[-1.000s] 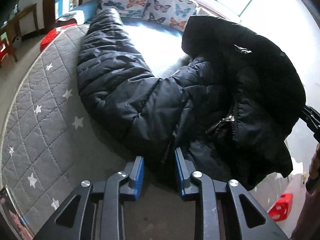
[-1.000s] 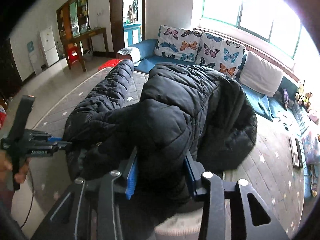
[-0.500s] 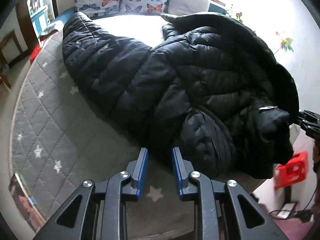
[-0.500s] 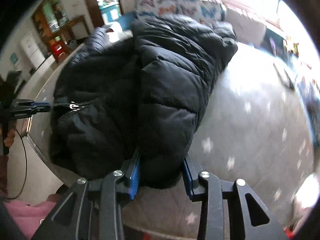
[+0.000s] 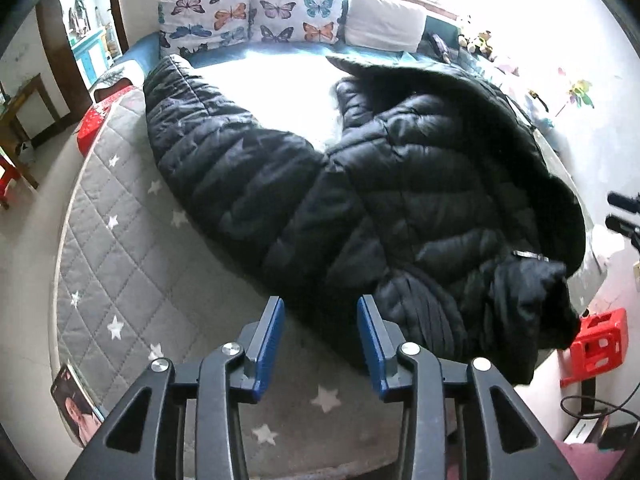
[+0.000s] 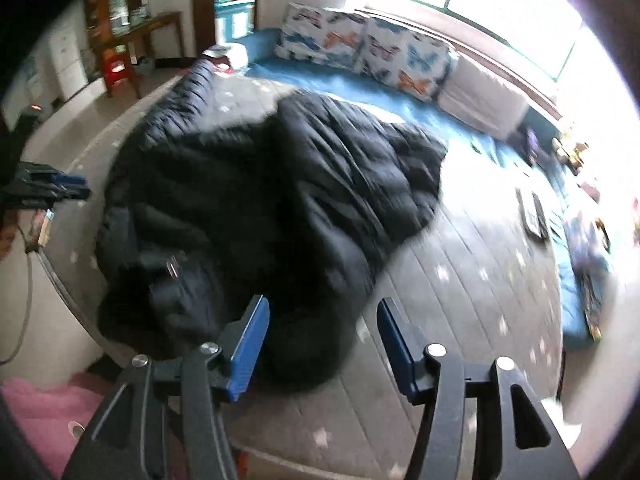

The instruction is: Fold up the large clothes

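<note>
A black puffer jacket [image 5: 400, 200] lies bunched on the grey star-quilted mattress [image 5: 120, 264], one sleeve stretched towards the cushions. My left gripper [image 5: 320, 312] hovers at the jacket's near edge. Its jaws are opening, with only mattress and the jacket's rim between them. In the right wrist view the jacket [image 6: 260, 200] fills the middle. My right gripper [image 6: 322, 308] is over its near fold, its jaws opening. Fabric lies between the blue pads, but they do not press it. Each gripper shows at the other view's edge: right gripper [image 5: 620, 212], left gripper [image 6: 60, 186].
Butterfly cushions [image 5: 252, 16] and a white pillow [image 5: 384, 20] line the far side. Red stools stand on the floor [image 5: 596, 344]. Flat dark devices [image 6: 532, 212] lie on the mattress's right part. A picture card [image 5: 76, 404] sits at the mattress edge. Pink clothing of a person [image 6: 44, 400] is at lower left.
The jacket, held up a second ago, now lies flat on the mattress. Both grippers' jaws have widened and let go of the fabric. The left gripper has drawn back from the jacket's edge.
</note>
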`<state>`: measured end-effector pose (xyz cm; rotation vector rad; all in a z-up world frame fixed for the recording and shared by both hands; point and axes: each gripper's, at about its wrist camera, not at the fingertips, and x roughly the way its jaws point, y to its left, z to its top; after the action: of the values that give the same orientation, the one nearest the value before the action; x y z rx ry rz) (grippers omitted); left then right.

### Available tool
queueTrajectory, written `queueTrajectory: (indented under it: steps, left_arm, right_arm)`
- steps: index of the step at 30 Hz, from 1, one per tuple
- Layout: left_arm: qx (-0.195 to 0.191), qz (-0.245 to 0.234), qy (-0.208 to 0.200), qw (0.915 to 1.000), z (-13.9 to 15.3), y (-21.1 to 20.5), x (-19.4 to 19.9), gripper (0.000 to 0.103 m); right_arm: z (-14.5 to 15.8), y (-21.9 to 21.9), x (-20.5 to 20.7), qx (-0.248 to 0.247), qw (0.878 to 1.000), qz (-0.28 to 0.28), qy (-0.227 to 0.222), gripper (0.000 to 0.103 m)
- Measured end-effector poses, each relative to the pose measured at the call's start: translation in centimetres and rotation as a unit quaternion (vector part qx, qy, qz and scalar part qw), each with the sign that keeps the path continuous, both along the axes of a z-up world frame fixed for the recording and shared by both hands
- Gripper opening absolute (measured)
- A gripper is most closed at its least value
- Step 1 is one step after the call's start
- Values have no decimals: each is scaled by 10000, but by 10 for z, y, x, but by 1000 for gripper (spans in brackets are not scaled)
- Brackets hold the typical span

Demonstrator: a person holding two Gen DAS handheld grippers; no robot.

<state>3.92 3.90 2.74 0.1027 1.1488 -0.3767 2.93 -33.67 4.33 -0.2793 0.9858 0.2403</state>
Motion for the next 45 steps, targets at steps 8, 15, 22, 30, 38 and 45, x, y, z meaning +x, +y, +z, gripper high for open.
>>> queueTrajectory:
  steps: [8, 15, 22, 30, 38, 45]
  left_arm:
    - [-104, 155, -109, 9998, 1, 0, 31, 43]
    - [-162, 343, -345, 9987, 12, 10, 48, 58]
    - [-183, 505, -304, 9981, 5, 23, 59, 60]
    - [-227, 721, -55, 9971, -16, 35, 70, 60]
    - [-175, 776, -97, 9968, -16, 31, 74, 60]
    - [-141, 648, -143, 9977, -7, 9, 67, 60]
  right_arm:
    - [4, 48, 63, -172, 9978, 606, -211, 62]
    - [-6, 88, 130, -583, 9941, 906, -149, 62]
    - [-57, 140, 185, -1609, 9824, 949, -62, 61]
    - [-88, 130, 221, -2135, 9758, 462, 48, 32]
    - [-9, 65, 193, -959, 9943, -142, -442, 12]
    - [55, -41, 144, -466, 9898, -978, -930, 12]
